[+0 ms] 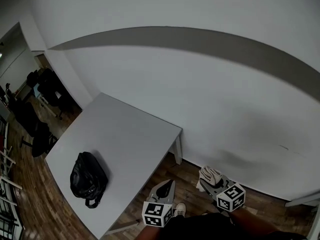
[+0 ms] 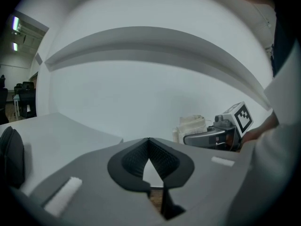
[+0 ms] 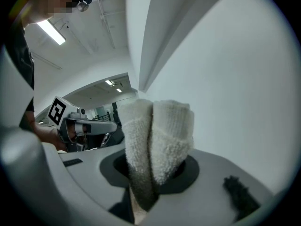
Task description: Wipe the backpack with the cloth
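Table (image 1: pixel 125 129) with backpack (image 1: pixel 88 178), well apart from right claw (image 3: pixel 156 171) tight on cloth (image 3: pixel 160 126), left claw (image 2: pixel 149 145) pressed together.

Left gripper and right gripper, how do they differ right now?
The left gripper is shut on nothing, its jaw tips touching; the right gripper clamps a folded white cloth. The left gripper is nearer the table and the black backpack; the right gripper is farther off, by the wall. Both hang over the wooden floor, clear of the backpack.
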`<state>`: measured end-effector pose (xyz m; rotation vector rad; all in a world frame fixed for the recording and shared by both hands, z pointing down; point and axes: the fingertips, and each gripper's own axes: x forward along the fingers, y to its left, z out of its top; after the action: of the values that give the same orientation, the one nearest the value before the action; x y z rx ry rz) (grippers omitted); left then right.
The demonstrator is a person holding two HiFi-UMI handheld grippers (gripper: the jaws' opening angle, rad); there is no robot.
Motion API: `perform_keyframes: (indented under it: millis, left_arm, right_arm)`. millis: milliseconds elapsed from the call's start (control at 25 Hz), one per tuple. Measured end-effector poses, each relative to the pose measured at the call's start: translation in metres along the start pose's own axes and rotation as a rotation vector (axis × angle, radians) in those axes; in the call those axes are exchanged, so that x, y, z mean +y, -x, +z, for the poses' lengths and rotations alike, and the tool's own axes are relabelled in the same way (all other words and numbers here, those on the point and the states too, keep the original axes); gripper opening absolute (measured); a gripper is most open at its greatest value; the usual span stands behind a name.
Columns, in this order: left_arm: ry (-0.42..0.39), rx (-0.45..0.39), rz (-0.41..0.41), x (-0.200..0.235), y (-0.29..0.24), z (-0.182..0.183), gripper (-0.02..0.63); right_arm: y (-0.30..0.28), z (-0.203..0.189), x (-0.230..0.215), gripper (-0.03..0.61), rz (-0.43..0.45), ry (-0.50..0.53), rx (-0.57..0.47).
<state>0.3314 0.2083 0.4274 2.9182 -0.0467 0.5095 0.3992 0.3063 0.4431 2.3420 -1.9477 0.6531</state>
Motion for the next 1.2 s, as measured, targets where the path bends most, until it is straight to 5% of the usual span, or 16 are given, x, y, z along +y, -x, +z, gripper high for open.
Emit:
perform_keyframes:
  millis: [1200]
  left_arm:
    - [0.13, -0.027, 0.332, -0.066, 0.076, -0.053, 0.006]
  right_arm:
    - [0.046, -0.046, 0.035, 0.1, 0.323, 0.061, 0.105]
